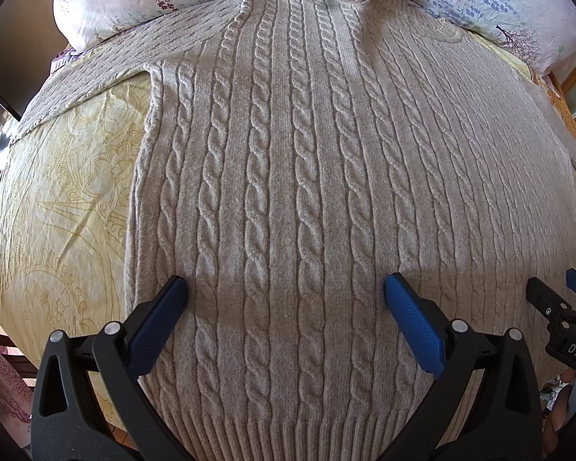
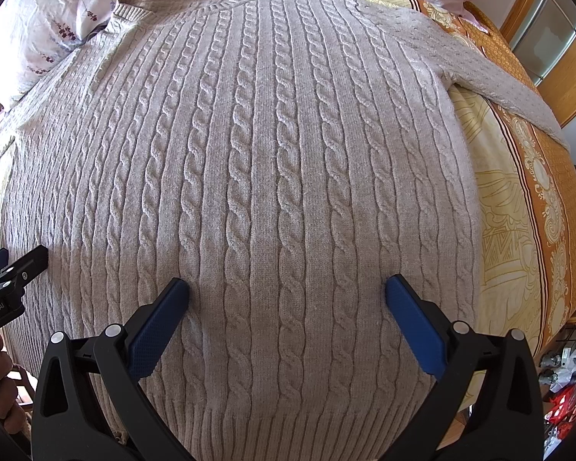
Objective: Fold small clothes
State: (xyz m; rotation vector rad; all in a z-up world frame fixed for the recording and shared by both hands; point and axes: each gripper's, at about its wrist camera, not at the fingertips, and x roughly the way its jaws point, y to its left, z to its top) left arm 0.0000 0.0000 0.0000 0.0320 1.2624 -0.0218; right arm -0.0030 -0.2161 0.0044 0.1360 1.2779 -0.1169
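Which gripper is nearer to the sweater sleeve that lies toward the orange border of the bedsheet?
Right. The right gripper hovers open over the sweater's right half, the side of that sleeve. The left gripper, also open, is over the opposite half.

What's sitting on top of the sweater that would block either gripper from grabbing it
Nothing visible. The sweater lies flat on the bedsheet, face up, its knit bare. The left gripper and right gripper both hang open directly over its lower part, near the ribbed hem.

A bed is covered by a yellow patterned sheet with an orange border; floral pillows are piled at its head.
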